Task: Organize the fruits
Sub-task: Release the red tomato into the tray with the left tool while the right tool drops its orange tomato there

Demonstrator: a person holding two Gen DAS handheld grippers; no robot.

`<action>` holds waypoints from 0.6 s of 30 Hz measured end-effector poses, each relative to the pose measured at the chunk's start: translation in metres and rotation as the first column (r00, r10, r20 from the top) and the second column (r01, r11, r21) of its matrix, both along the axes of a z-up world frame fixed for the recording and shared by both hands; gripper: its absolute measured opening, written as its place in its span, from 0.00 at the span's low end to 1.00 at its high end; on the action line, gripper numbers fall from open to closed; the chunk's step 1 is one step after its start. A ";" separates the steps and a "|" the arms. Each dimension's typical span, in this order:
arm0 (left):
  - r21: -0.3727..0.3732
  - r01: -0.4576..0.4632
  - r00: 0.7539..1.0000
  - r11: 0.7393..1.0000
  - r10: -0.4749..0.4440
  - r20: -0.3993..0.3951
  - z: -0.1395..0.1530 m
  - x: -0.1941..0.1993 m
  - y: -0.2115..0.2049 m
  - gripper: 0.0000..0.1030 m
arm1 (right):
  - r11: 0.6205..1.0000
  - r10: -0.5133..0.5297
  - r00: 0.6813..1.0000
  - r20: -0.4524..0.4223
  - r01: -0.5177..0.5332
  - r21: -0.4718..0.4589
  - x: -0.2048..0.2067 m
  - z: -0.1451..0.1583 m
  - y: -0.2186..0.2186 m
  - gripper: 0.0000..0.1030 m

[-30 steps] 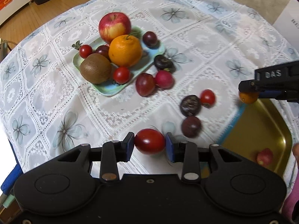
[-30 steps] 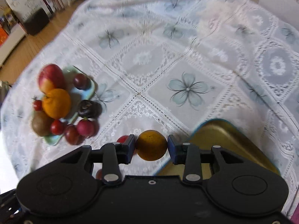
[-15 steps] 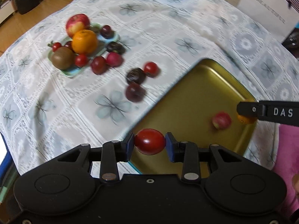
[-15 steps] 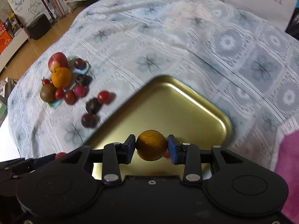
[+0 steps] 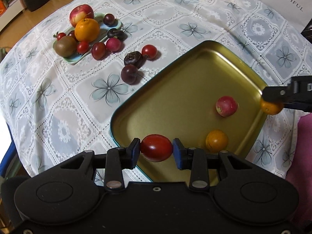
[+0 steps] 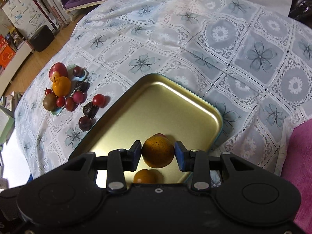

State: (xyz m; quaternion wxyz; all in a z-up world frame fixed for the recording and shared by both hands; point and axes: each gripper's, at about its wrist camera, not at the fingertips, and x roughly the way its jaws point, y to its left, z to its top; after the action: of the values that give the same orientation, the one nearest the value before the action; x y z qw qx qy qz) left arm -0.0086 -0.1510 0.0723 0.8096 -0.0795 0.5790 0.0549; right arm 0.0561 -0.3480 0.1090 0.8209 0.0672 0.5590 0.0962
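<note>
Both grippers had swung from the fruit plate [image 5: 78, 60] to above the gold tray [image 5: 175, 89]; left gripper [image 5: 156, 150] pinched a red tomato [image 5: 156, 147], right gripper [image 6: 158, 152] an orange fruit [image 6: 158, 152], ready for release.

Lighting: soft, even indoor light; short soft shadows under fruit. Muted sheen on gold tray [image 5: 175, 89]. Overexposed patch at left edge of both views. Strong fisheye bending at edges. Focus sharp, no blur.

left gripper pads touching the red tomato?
Touching. In the left wrist view both blue pads of the left gripper press against the sides of the red tomato, no gap visible, above the gold tray.
</note>
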 end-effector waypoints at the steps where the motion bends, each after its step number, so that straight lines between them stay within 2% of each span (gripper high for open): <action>1: 0.001 -0.008 1.000 1.000 0.008 -0.005 -0.002 0.000 -0.002 0.44 | 1.000 -0.011 1.000 -0.004 0.011 0.007 0.001 -0.001 -0.006 0.37; 9: 0.023 -0.037 0.999 0.999 0.037 -0.039 -0.014 0.005 -0.017 0.44 | 0.998 -0.054 0.997 -0.053 0.056 0.033 0.019 -0.020 -0.039 0.37; 18: 0.019 -0.034 0.996 0.999 0.035 -0.087 -0.030 0.009 -0.020 0.44 | 0.998 -0.054 0.994 -0.093 0.051 -0.028 0.027 -0.043 -0.026 0.37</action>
State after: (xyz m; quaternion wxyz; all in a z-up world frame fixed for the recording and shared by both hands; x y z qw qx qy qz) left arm 0.0008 -0.1709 0.0418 0.7832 -0.0799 0.6118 0.0772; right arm 0.0826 -0.3741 0.0656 0.7968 0.0756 0.5961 0.0639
